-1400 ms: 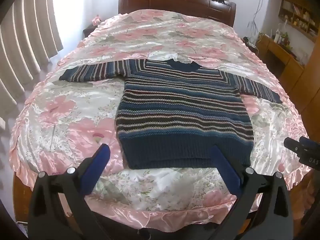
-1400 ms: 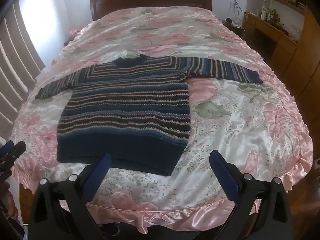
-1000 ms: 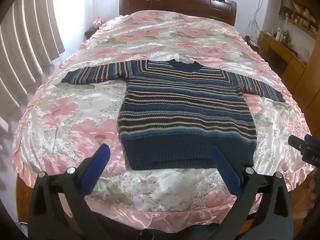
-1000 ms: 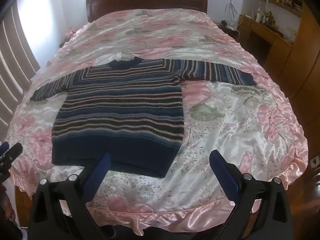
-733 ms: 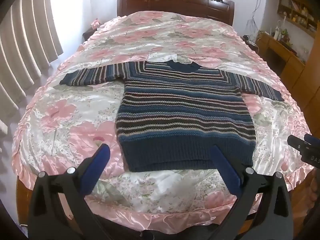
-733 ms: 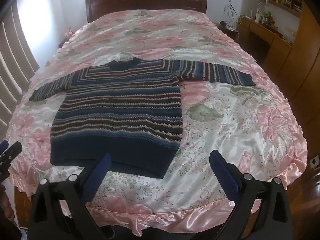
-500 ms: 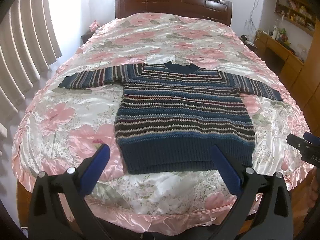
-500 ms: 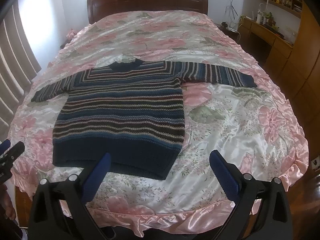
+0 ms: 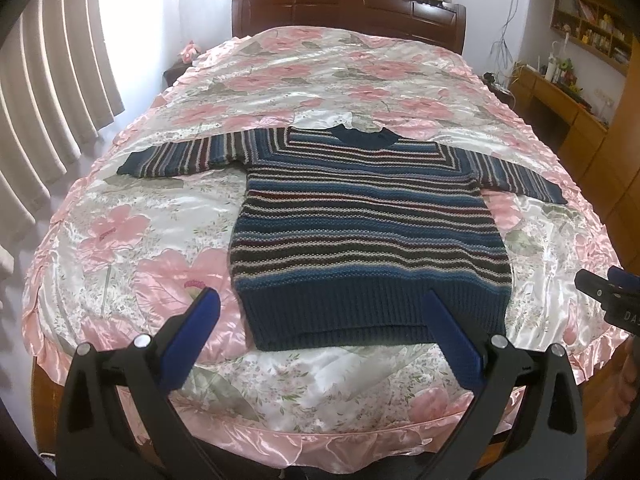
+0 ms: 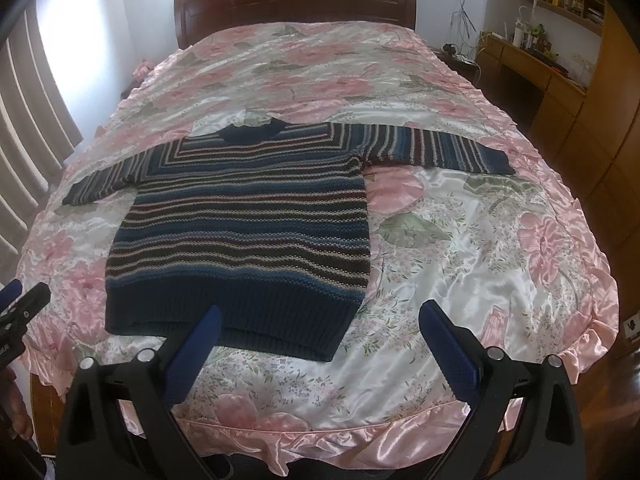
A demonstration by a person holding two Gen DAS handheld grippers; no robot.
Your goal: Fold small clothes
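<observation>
Dark blue striped knit sweater (image 9: 366,228) flat on floral satin bedspread (image 9: 120,240), collar at 12 o'clock, hem nearest; left gripper (image 9: 320,324) and right gripper (image 10: 318,334) both spread wide, empty.

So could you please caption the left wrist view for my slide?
Open left gripper hovers before a striped sweater spread flat on a floral bedspread.

Shelf items (image 9: 592,32) too small to identify. Right gripper (image 9: 608,296) cut by the left view's edge, jaws unreadable there; a hand (image 9: 628,376) shows only as a sliver. Bed's (image 10: 304,428) near foot hidden behind gripper frames.
</observation>
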